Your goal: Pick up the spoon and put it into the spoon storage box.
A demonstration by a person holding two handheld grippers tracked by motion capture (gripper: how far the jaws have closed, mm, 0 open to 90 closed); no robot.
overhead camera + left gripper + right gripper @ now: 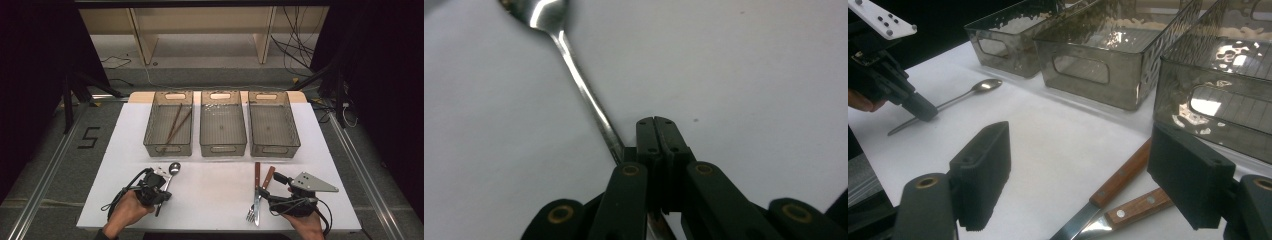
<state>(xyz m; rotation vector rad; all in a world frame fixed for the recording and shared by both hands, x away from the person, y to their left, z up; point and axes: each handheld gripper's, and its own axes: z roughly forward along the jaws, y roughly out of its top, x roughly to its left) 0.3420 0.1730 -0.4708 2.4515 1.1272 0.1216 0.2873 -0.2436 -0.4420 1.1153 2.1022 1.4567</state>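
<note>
on the white table, three bins sit across the middle of the high view, chopsticks in the left bin; the spoon lies at lower left, the left tool clenched on its handle. lift it level, judging by the thin grip. at lower right the right tool hangs released over a knife and fork

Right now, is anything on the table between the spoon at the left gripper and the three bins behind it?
Nothing visible does. The left gripper is shut on the spoon by its handle, and bare white table lies between the spoon's bowl and the left bin, which already holds chopsticks.
</note>
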